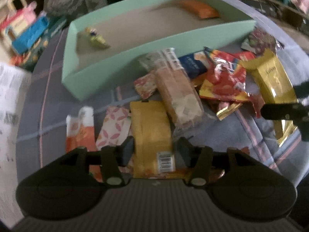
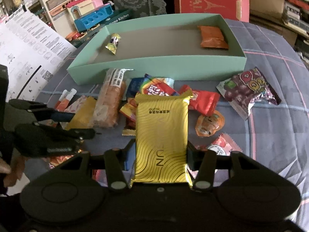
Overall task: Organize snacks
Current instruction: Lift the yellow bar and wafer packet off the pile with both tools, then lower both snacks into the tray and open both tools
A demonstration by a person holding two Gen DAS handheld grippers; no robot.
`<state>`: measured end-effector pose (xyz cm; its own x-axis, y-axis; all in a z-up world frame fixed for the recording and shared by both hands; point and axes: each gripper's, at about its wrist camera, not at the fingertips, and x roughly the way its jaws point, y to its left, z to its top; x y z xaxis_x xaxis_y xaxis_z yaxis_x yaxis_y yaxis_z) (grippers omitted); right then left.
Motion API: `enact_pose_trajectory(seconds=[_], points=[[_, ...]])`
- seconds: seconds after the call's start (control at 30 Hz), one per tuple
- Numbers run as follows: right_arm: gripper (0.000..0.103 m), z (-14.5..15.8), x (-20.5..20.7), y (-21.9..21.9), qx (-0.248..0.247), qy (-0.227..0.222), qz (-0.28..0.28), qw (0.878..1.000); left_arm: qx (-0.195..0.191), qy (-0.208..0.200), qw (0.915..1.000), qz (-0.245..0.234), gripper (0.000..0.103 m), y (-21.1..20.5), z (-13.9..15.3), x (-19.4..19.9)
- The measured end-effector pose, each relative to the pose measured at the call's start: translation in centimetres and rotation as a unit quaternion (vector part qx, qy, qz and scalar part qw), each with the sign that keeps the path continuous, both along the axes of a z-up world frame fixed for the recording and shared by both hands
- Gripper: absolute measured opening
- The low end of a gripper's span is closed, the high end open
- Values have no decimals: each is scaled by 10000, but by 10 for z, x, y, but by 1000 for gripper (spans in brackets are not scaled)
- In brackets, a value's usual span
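Right tool [image 2: 160,152] pinches a gold wavy-lined packet [image 2: 161,135], low centre of its view; the packet's lower end is hidden by the tool body. Left tool [image 1: 153,148] straddles a mustard-yellow packet [image 1: 151,133]; blur leaves contact unclear. Loose snacks [image 2: 202,101] lie below the teal box [image 2: 154,65], mid-frame, on a plaid quilt [image 2: 270,89].
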<state>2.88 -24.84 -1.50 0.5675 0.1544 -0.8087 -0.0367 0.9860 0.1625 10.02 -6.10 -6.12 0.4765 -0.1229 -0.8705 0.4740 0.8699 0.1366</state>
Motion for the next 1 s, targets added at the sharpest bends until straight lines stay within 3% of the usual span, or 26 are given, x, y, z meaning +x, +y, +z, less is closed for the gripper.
enact_pose_trajectory(seconds=[0.1,0.27,0.4,0.5,0.67,0.87,1.0], points=[[50,-3,0,-4,145,37,-77,9999,-298,104,9995,-18,34,2,4,-1],[50,-5,0,-7,292,65,-119,9995,-738,224,9960,445,22,26,14,3],[51,-5,2,-6,320,63,-106,9994,-746,233,9959,450,21,33,19,3],[51,-6,3,-4,319,72,-102,9994,-680,325,9963,415,24,30,14,4],[51,-4,2,-4,328,74,-77,9994,-575,430,9970,288,43,22,6,4],[51,-4,1,-8,355,71,-122,9993,-312,351,9989,18,57,8,-3,3],[51,-7,0,-11,410,78,-176,9990,-304,362,9988,-84,54,2,-4,1]])
